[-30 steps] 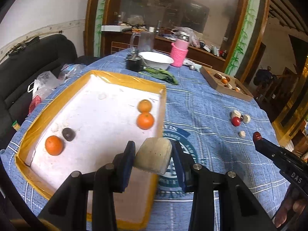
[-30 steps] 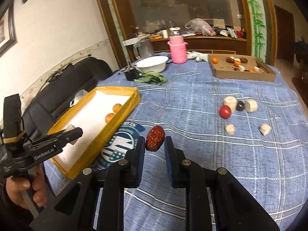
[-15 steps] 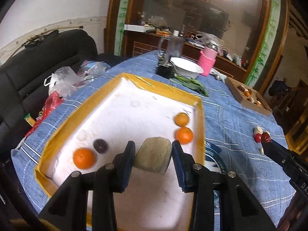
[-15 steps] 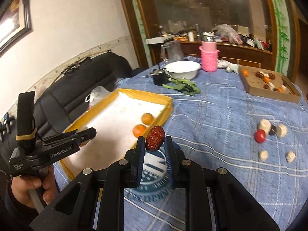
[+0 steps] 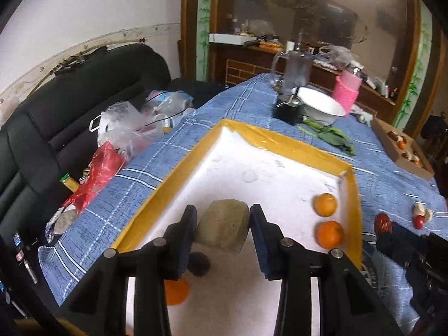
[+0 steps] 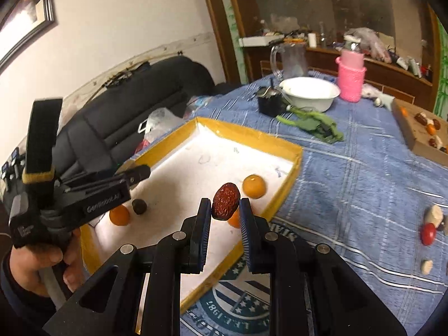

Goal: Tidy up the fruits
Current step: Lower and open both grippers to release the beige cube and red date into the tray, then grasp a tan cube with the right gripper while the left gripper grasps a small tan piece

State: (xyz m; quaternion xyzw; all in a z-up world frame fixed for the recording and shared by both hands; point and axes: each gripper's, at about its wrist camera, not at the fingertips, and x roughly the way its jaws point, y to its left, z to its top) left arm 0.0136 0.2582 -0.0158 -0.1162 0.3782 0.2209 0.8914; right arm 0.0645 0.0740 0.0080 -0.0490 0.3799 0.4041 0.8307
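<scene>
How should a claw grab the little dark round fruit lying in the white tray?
Grip the dark fruit across its widest middle, coming down from above. It is small, round and lies loose on the flat tray floor, so no side is special. Probably set the claw's pads on its far and near sides: an orange sits close on one side and could block a pad.
</scene>
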